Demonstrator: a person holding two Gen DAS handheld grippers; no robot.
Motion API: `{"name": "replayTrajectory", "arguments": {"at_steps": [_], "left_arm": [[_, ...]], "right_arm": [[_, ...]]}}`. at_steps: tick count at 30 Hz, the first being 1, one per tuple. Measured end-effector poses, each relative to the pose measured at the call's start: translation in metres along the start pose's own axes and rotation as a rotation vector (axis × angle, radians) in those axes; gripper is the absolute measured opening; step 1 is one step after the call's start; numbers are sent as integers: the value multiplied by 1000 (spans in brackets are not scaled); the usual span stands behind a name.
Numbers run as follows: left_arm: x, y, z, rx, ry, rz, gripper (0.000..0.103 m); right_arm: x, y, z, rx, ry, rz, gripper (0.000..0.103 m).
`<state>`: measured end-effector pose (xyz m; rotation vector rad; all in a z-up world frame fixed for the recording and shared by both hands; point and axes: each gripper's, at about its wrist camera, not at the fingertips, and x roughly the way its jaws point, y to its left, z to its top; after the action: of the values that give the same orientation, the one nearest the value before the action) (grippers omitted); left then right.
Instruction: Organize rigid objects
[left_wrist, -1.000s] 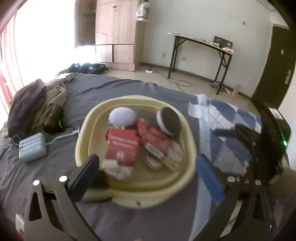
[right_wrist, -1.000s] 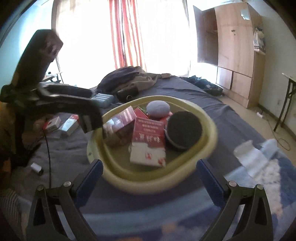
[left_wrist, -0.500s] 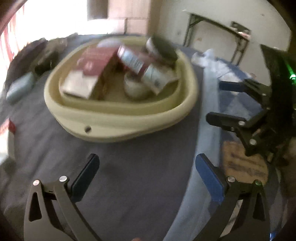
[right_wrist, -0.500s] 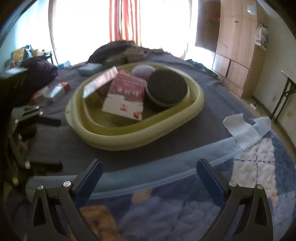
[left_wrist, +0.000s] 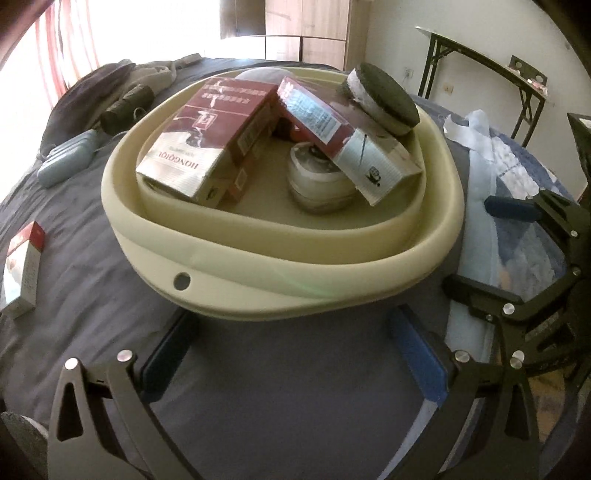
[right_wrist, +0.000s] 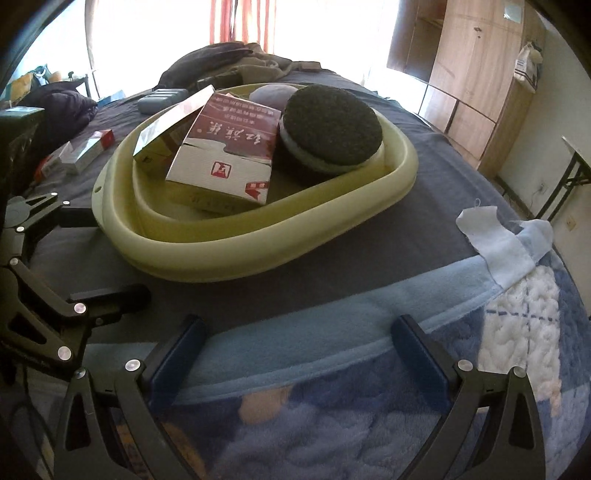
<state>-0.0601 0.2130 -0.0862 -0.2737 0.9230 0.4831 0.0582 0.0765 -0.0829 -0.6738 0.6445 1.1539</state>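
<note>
Inside the pale yellow plastic basin (left_wrist: 280, 254), the round white lidded jar (left_wrist: 317, 181) is half covered by a tilted red-and-white carton (left_wrist: 343, 136), the grey-lilac domed object (right_wrist: 273, 94) shows only its top, and the red-and-white box (left_wrist: 22, 269) meets the left edge.

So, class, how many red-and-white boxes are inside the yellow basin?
2: the left box leans on the basin wall; the right box rests on a white jar. Others may hide underneath.
</note>
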Motion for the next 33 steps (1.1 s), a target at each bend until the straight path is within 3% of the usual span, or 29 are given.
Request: {"name": "replayTrajectory", "arguments": {"at_steps": [33], "left_arm": [[-2,1,-1,-1,1,-1,103]], "right_arm": [[0,-2,-2,0,-1,2,103]]}}
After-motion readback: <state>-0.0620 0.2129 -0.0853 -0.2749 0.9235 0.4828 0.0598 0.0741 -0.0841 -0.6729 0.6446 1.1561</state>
